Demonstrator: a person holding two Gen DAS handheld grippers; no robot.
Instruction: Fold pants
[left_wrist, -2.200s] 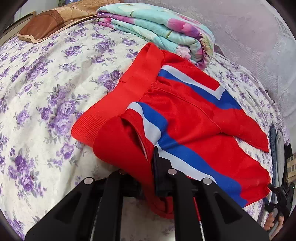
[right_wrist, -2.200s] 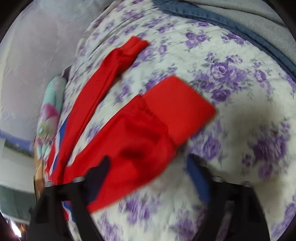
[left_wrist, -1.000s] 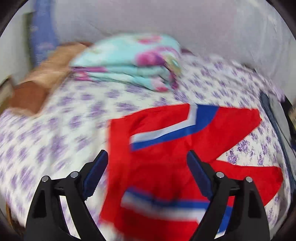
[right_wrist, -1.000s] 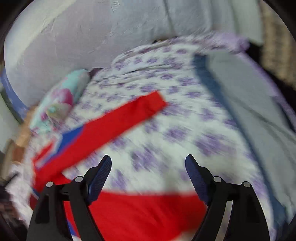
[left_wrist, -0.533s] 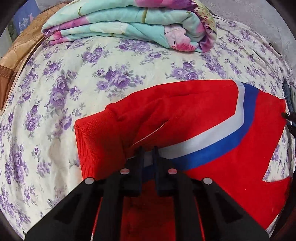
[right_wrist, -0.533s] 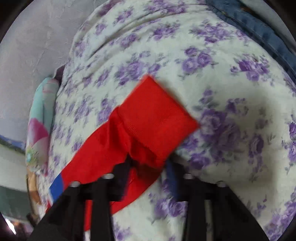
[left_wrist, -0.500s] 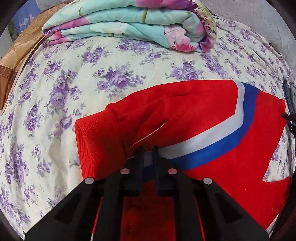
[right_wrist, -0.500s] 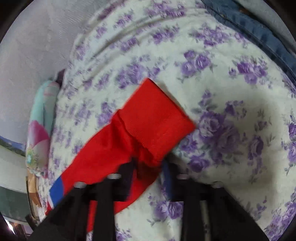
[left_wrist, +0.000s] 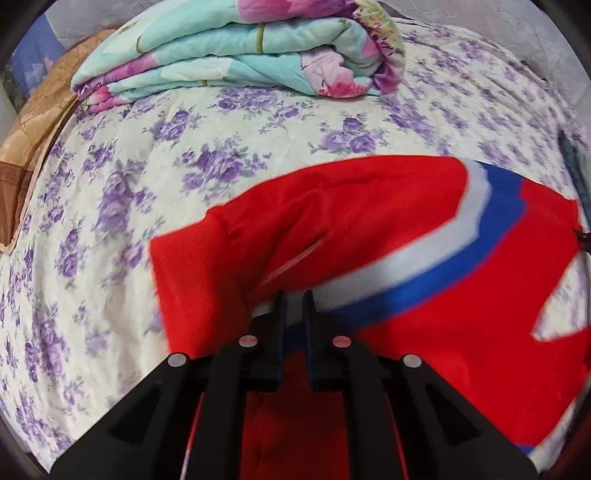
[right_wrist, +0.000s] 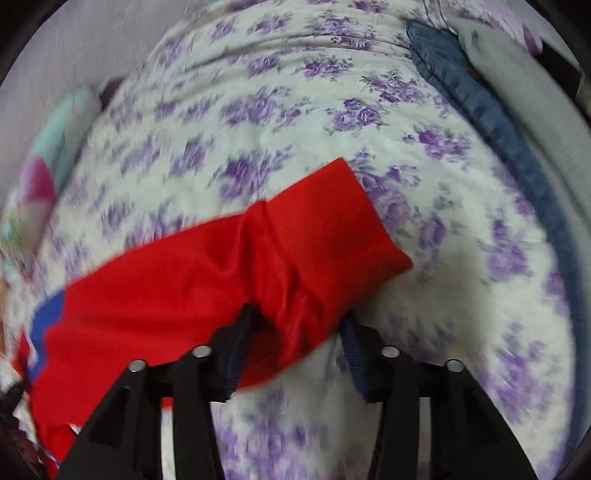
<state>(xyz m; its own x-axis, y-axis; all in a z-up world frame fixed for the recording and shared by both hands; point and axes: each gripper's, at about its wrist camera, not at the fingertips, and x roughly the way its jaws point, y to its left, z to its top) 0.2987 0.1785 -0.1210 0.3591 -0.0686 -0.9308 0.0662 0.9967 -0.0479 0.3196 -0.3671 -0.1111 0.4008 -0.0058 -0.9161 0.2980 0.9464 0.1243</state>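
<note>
Red pants (left_wrist: 369, 221) with a white and blue stripe lie on a bedspread with purple flowers (left_wrist: 110, 184). My left gripper (left_wrist: 293, 299) is shut on the pants just behind the ribbed waistband, which sticks out to the left. In the right wrist view a red leg with a ribbed cuff (right_wrist: 325, 229) lies across the bed. My right gripper (right_wrist: 295, 321) has its jaws partly apart, with the leg fabric lying between them just behind the cuff.
A folded turquoise and pink floral quilt (left_wrist: 240, 48) lies at the far side of the bed, a brown pillow (left_wrist: 33, 122) at the far left. Blue jeans (right_wrist: 498, 122) and a grey garment (right_wrist: 535, 92) lie along the right edge.
The left gripper, open a second ago, has shut on the pants behind the waistband and stays there. The right gripper's jaws have spread wider around the cuffed leg than half a second ago.
</note>
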